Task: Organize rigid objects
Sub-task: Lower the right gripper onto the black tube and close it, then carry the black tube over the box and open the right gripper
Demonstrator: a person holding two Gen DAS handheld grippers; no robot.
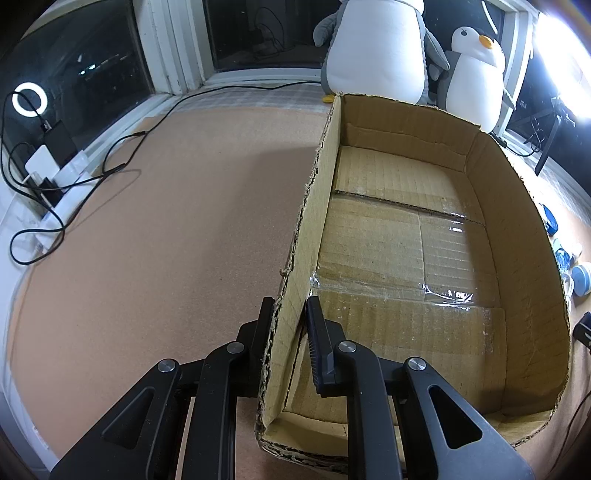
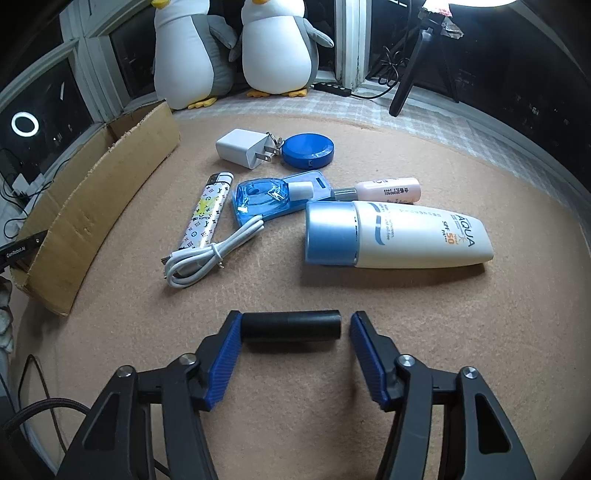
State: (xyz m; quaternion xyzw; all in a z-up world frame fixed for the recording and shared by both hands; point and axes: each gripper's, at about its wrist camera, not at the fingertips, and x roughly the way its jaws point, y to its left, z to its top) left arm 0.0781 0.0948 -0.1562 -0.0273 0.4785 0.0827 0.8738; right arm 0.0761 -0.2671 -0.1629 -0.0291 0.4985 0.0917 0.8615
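Tan felt mat (image 2: 369, 387) lies under everything. My left gripper (image 1: 290, 317) is clamped on the cardboard box (image 1: 517, 229) wall, while my right gripper (image 2: 293, 328) straddles a black tube (image 2: 291, 326): left pad touching, right pad just clear.

A tan cork-like mat (image 2: 303, 295) covers the work surface, with a pale checked cloth (image 2: 332, 105) along its far edge. Behind it, dark night windows (image 1: 258, 33) in white frames reflect a ring light (image 1: 28, 99). Two plush penguins (image 2: 277, 48) sit against the glass. A black tripod (image 2: 410, 70) stands under a bright lamp, and black cables (image 1: 122, 155) trail across the mat.
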